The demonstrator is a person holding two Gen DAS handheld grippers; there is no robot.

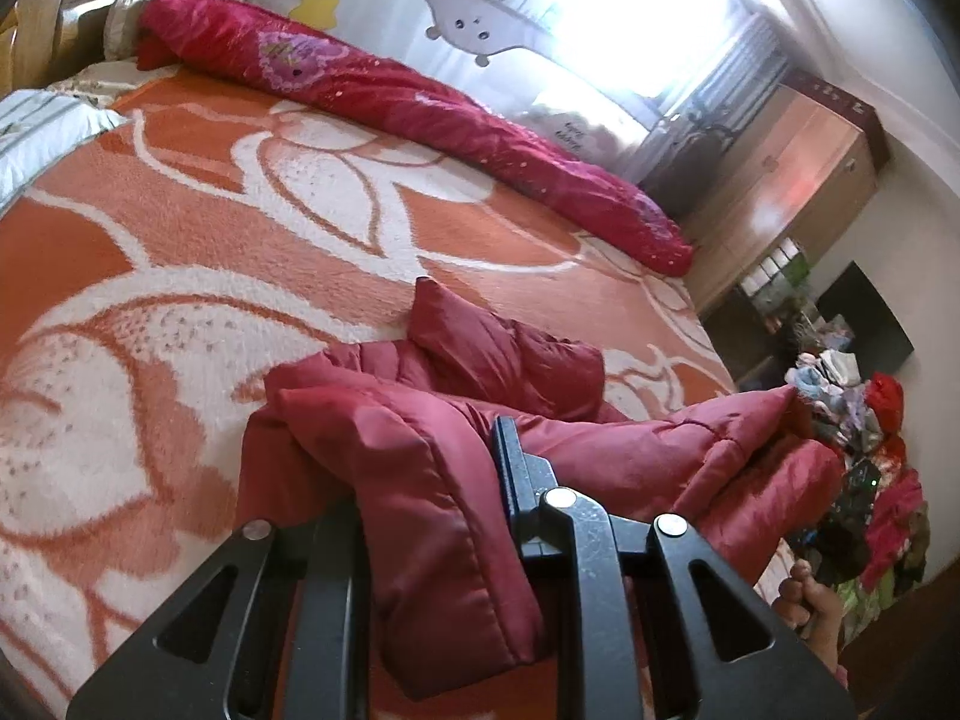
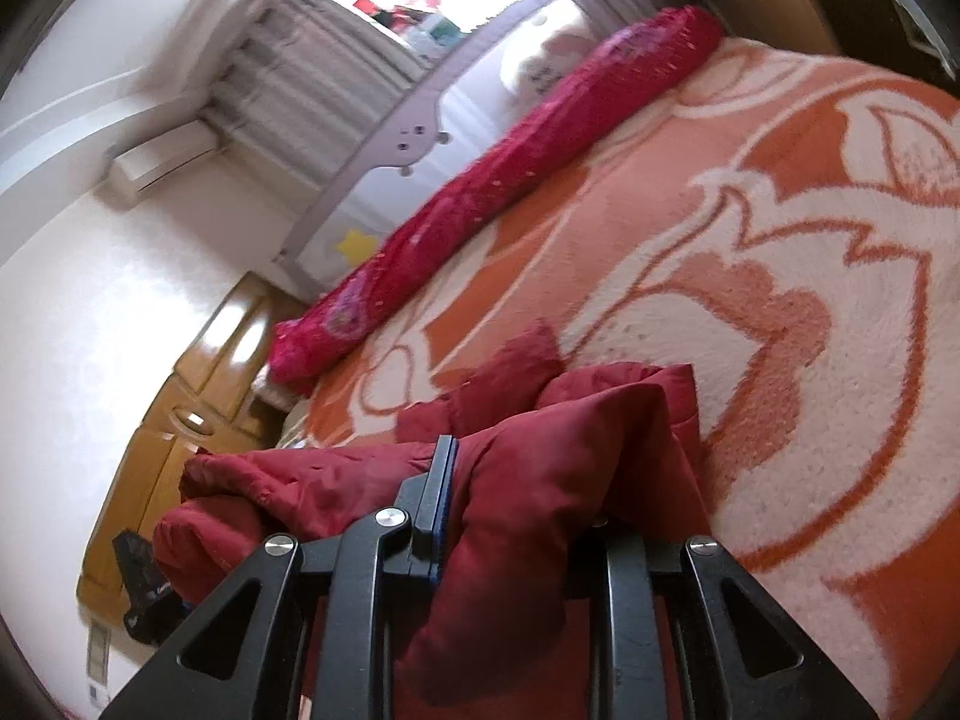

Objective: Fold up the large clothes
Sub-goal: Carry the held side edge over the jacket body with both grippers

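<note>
While the padded red jacket (image 1: 432,480) lay partly on the near edge of the bed, both grippers held it up by its fabric. In the left wrist view, the orange and white blanket (image 1: 210,210) filled the left and the middle, and a striped pillow (image 1: 42,132) lay at the far left. A long pink bolster (image 1: 420,102) ran along the far side of the bed, just beside a grey bed rail (image 1: 480,30). The left gripper (image 1: 432,540) pointed downward over the blanket, and its fingers were clamped on a thick fold of the jacket, which hung down between them toward the camera. The rest of the jacket spread to the right and a little farther onto the blanket. At the far right stood a wooden cabinet (image 1: 798,180), and a pile of clothes (image 1: 870,468) lay below it. A hand (image 1: 810,606) showed at the near right edge, its fingers curled.

In the right wrist view, a wooden headboard (image 2: 180,420) stood at the left, and the other gripper showed as a dark shape near it. The right gripper (image 2: 510,522) also tilted downward, and its fingers were closed tight on another fold of the same jacket. The cloth draped over the right finger and hid it.
</note>
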